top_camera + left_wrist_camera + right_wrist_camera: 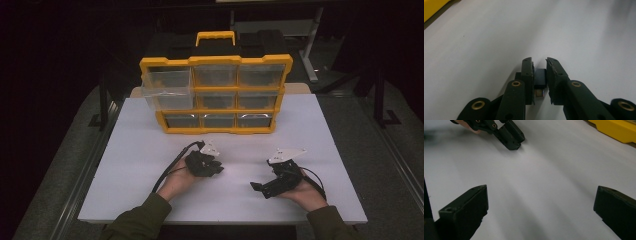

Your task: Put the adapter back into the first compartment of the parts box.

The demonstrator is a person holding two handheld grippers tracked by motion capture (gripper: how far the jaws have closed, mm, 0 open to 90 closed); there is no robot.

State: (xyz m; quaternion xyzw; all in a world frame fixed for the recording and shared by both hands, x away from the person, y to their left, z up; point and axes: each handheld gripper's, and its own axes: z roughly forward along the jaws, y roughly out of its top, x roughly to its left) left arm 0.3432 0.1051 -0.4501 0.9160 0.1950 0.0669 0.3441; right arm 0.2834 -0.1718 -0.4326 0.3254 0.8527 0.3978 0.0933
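My left gripper [539, 62] is shut on a small black plug-like piece [540, 77] with a metal end, held low over the white board [486, 45]. In the high view the left gripper [216, 168] sits left of centre, just in front of the yellow drawer organizer [215, 61]. My right gripper [541, 195] stands wide open with nothing between its jaws. It lies in the person's right hand at the front right of the board [262, 188] and points left, towards the left gripper [515, 145]. The small piece is hidden in the high view.
The organizer holds clear drawers in three rows; its top-left drawer [167, 87] is pulled out towards me. A yellow corner of the organizer [616, 128] lies at the right gripper view's upper right. Dark floor and table legs surround the white board [150, 150].
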